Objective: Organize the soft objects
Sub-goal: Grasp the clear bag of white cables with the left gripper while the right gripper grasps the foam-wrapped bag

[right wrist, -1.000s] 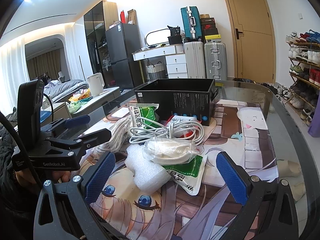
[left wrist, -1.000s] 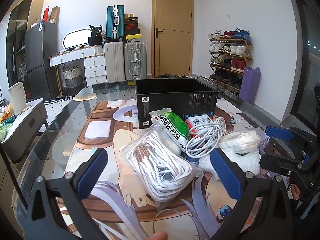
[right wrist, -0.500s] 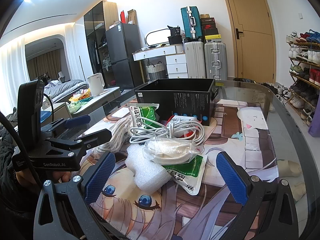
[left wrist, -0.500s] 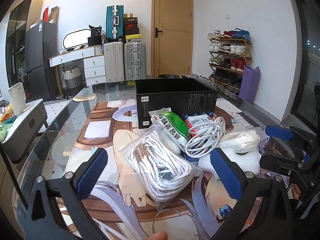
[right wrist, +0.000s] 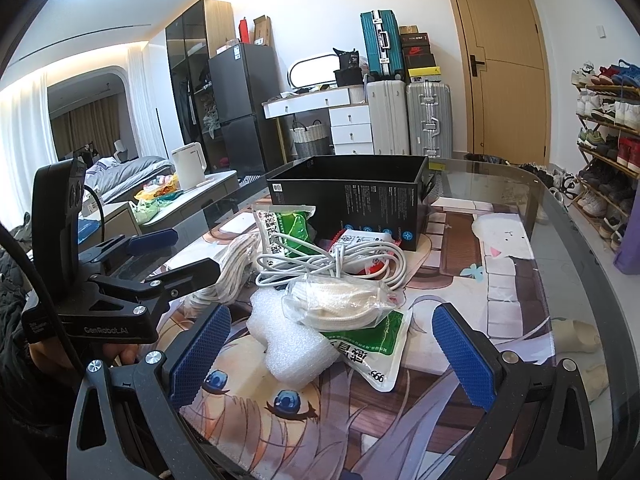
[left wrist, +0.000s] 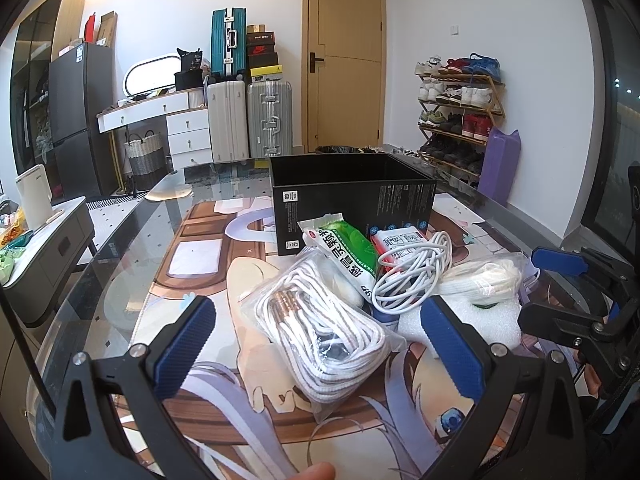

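Nothing has shifted over the last second: both grippers hover wide open and empty, so sorting has not begun. The left gripper [left wrist: 316, 344] frames the bagged white rope [left wrist: 320, 336] at lower centre; the right gripper [right wrist: 332, 344] faces the foam piece [right wrist: 288, 344] and the bagged white cord [right wrist: 340, 304]. The black box [left wrist: 352, 196], at centre behind the pile, looks empty where its interior shows, with the green packet [left wrist: 344, 252] and white cable [left wrist: 416, 276] just before it.

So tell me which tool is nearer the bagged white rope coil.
Left tool: the bagged white rope coil lies between its open fingers. Right tool faces the foam, farther right.
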Available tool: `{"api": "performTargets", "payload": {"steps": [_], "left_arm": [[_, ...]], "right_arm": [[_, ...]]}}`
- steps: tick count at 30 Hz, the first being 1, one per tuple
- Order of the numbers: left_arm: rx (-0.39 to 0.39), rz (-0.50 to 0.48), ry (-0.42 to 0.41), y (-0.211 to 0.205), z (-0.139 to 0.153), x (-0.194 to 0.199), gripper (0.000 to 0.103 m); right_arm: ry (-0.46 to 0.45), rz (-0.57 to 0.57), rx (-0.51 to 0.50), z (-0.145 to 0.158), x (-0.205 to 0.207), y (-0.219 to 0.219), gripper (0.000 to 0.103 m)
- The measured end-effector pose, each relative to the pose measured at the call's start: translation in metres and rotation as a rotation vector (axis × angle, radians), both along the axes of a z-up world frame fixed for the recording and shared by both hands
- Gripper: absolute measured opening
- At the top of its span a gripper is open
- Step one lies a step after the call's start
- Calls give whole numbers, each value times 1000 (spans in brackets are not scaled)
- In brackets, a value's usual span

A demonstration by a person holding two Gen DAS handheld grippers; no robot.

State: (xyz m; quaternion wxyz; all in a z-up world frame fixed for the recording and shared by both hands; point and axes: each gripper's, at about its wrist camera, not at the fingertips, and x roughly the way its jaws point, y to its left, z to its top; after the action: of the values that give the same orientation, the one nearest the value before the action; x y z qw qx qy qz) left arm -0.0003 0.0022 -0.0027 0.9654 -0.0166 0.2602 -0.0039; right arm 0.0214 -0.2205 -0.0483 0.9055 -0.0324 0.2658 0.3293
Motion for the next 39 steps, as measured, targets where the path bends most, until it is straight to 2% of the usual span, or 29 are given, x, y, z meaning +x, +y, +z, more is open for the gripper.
{"api": "performTargets", "payload": {"steps": [11, 18, 27, 32, 39], "left_arm": [[-14, 18, 39, 9, 5, 5, 103], [-18, 37, 94, 12, 0, 12, 103], [-111, 43, 179, 22, -7, 27, 103], [-132, 48, 214, 25, -10, 34, 103], [-145, 37, 256, 24, -15, 42, 103]], "right_arm": [[18, -41, -59, 7, 16, 1, 102], [81, -55, -82, 2, 30, 4, 102], [132, -59, -84, -3, 40, 6, 102], [159, -50, -81, -5, 46, 11, 98], [187, -32, -78, -9, 50, 14, 85]]}}
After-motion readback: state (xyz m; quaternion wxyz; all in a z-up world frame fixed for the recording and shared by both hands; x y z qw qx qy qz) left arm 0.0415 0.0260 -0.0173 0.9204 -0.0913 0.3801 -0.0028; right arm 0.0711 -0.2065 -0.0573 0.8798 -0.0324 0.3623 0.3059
